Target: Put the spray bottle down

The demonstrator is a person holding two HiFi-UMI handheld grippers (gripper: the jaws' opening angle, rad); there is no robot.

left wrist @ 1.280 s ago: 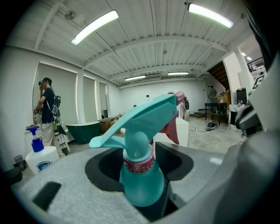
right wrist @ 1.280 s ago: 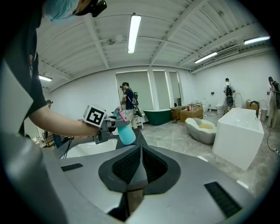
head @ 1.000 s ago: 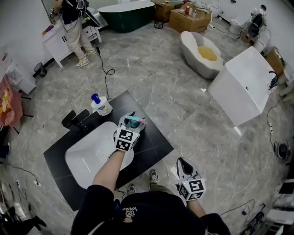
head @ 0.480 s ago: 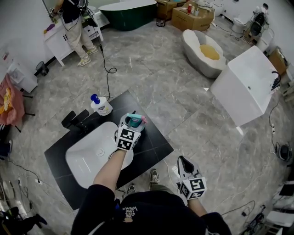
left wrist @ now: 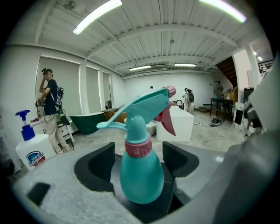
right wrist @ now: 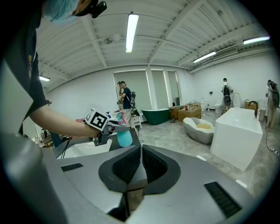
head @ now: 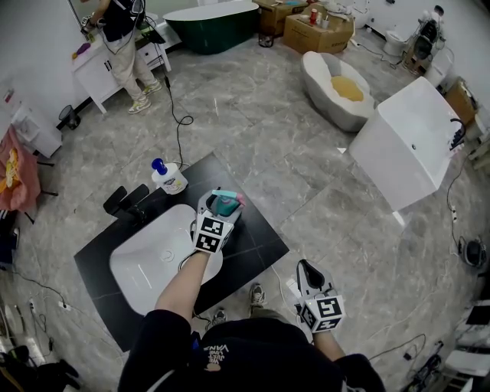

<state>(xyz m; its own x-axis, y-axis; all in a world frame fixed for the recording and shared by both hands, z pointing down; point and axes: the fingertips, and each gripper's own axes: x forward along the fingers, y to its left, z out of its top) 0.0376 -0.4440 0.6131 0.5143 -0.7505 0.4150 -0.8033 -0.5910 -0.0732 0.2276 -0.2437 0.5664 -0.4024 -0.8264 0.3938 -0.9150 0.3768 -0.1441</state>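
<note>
Left gripper (head: 220, 207) reaches out over the black counter (head: 256, 233), to the right of the white sink (head: 149, 264) set into it. Spray bottle (head: 227, 204) stands upright on the counter's dark top, between this gripper's two jaws. In the left gripper view the bottle (left wrist: 141, 173) fills the middle: teal body, pink collar at the neck, teal head with a pink nozzle tip and a reddish trigger. The left gripper (left wrist: 139, 153) has its jaws spread wide, one dark pad on each side of the bottle. A clear gap shows on the left side and the right pad sits close beside the body, not pressing. The jaws have just been opening, with the bottle between them; the bottle is released and rests on its own base. A white pump bottle (head: 168, 177) with a blue top stands at the counter's far corner, well apart from the spray bottle, with a black tap (head: 127, 200) just beside it at the sink's rim. Right gripper (head: 305, 272) is held low and near the body, off the counter, over the grey marble floor (head: 306, 191). In its own view the right gripper (right wrist: 140, 151) has its jaws pressed together with nothing between them. That view also catches the spray bottle (right wrist: 124, 137) across the way. Beyond: a person (head: 121, 38) standing at a white cabinet, a dark green bathtub (head: 211, 23), a white tub (head: 409, 142).
</note>
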